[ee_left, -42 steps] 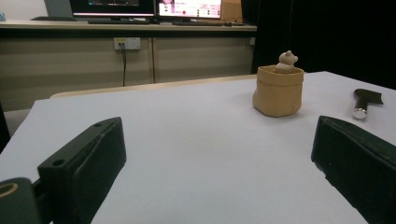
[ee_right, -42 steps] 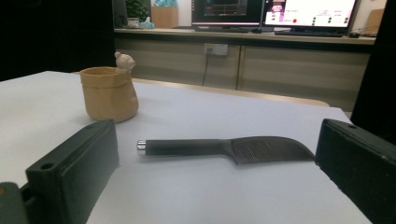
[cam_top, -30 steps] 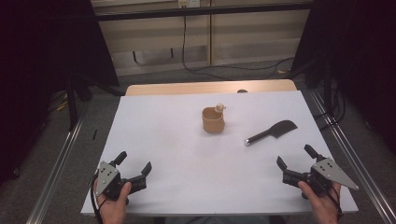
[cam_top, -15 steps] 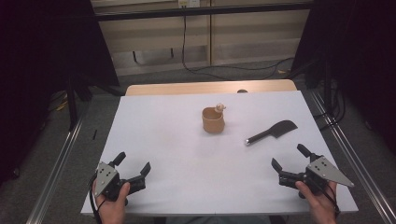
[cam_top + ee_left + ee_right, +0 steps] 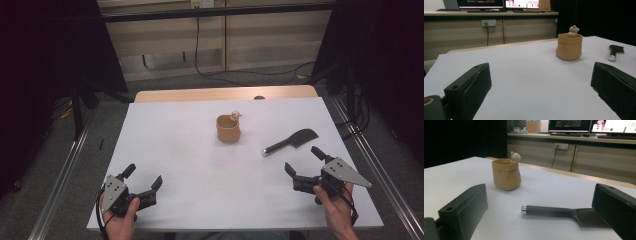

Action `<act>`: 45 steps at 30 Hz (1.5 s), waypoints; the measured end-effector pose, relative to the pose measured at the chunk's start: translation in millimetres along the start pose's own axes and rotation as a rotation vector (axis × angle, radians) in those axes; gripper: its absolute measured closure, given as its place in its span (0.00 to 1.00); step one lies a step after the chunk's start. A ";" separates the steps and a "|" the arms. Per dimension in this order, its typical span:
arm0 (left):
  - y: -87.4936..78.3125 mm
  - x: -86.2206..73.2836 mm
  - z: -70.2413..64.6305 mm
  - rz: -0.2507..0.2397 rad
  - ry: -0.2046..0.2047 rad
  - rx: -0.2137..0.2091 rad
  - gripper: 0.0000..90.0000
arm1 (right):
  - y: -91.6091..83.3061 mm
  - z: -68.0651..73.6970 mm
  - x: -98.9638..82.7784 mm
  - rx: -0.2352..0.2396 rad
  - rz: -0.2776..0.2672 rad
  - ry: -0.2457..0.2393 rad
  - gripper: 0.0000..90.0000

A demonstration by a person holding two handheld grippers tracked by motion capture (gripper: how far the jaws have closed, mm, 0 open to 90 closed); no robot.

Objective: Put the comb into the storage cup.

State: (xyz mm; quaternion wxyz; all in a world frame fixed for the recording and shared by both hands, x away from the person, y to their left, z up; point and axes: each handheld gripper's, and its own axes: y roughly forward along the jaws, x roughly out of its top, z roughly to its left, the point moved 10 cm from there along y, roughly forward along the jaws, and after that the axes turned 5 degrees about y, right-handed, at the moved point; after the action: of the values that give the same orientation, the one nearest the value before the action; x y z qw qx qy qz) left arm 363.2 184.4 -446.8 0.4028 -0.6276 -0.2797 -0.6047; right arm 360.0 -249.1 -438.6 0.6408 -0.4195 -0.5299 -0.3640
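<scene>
A tan pouch-like pot stands upright near the middle of the white table, with a small bear figure perched at its rim. Right of it lies a black flat comb-like tool, its handle pointing toward the near left. My right gripper is open just short of that tool; in the right gripper view the tool lies between the wide jaws and the pot stands beyond. My left gripper rests open at the near left corner, holding nothing, far from the pot.
A wooden strip borders the table's far edge. Metal rails run along both sides on the floor. Cables trail behind the table. Monitors sit on a counter at the back.
My right gripper has crept forward and a little left, closer to the black tool. The left gripper has barely shifted. The pot and tool lie where they were.
</scene>
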 end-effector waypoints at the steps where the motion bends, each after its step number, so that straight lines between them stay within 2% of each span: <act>1: -0.2 0.8 0.0 -0.005 -0.009 0.001 0.04 | 1.7 0.4 0.4 0.004 0.003 -0.005 0.00; 3: -0.7 1.9 1.5 -0.009 -0.004 0.003 0.03 | 8.7 2.7 1.1 0.025 0.016 -0.002 0.00; 5: -2.1 3.0 3.3 -0.017 -0.023 0.003 0.03 | 10.4 3.4 1.3 0.030 0.020 0.007 0.00; 8: -3.6 3.8 5.3 -0.021 -0.004 0.020 0.04 | 14.8 4.5 3.1 0.025 0.016 0.004 0.01; 12: -1.2 2.8 3.3 -0.016 -0.014 0.012 0.03 | 19.9 6.2 8.9 0.021 0.003 0.010 0.01; 18: -1.5 3.9 -1.4 -0.015 -0.007 -0.002 0.03 | 31.6 11.5 16.0 0.067 -0.016 0.026 0.01; 20: -1.0 4.0 -3.0 -0.015 -0.002 -0.006 0.03 | 34.1 11.4 16.9 0.069 -0.020 0.036 0.01; 25: -0.4 3.4 -3.8 -0.011 0.003 -0.013 0.04 | 43.5 10.2 19.9 0.078 -0.016 0.010 0.02; 28: 0.5 2.5 -1.7 -0.009 -0.001 -0.009 0.03 | 47.1 12.2 24.1 0.090 -0.018 0.012 0.01; 33: 1.8 2.1 1.3 -0.010 -0.009 0.004 0.03 | 59.6 7.1 23.4 0.083 -0.003 0.006 0.03; 45: 3.2 1.1 -2.6 -0.001 0.000 -0.012 0.03 | 91.3 -1.1 23.0 0.055 0.046 -0.014 0.12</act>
State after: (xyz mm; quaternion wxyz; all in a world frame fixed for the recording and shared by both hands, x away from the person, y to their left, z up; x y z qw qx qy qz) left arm 364.5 180.3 -446.4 0.3990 -0.6297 -0.2763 -0.6066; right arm 447.6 -215.7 -429.9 0.6566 -0.4166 -0.5343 -0.3315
